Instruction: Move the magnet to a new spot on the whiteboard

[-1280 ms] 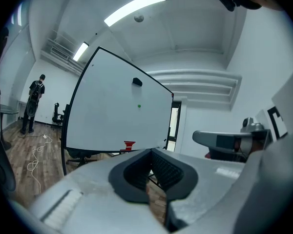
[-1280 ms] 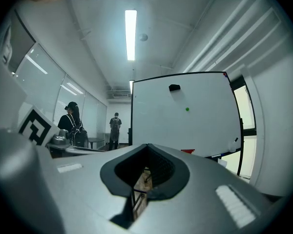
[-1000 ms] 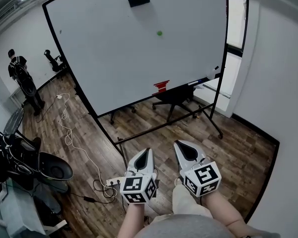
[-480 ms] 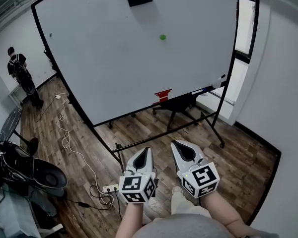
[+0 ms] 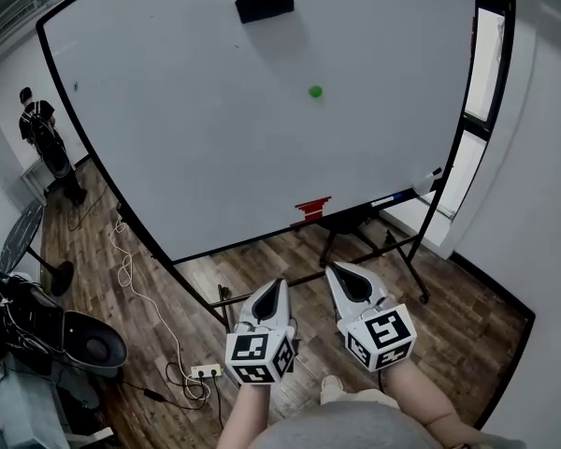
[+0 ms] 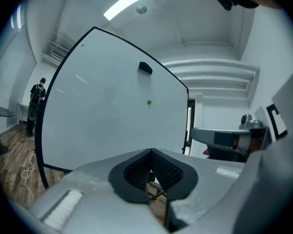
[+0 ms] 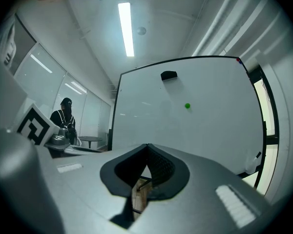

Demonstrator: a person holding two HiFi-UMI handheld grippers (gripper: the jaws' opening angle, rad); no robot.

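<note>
Magnet, small, round and green, sits on the whiteboard, right of the board's middle and in its upper half. It is below and to the right of the black eraser, which clings near the whiteboard's top edge. Nothing touches the magnet.

Along the whiteboard's bottom rail lie a red item that I cannot identify, a marker further right, and a pale bottle at the rail's right end.

Both tools are held well short of the whiteboard, low in front of the person and side by side. The left hand-held gripper has its jaws together at the tips, with only floor showing through the hollow between the black pads. The right hand-held gripper is likewise closed on nothing, pads meeting at the tip. Both point level toward the whiteboard.

On the wooden floor before the whiteboard's left leg, a white power strip trails a cable. A person in dark clothes stands beyond the whiteboard's left edge.
</note>
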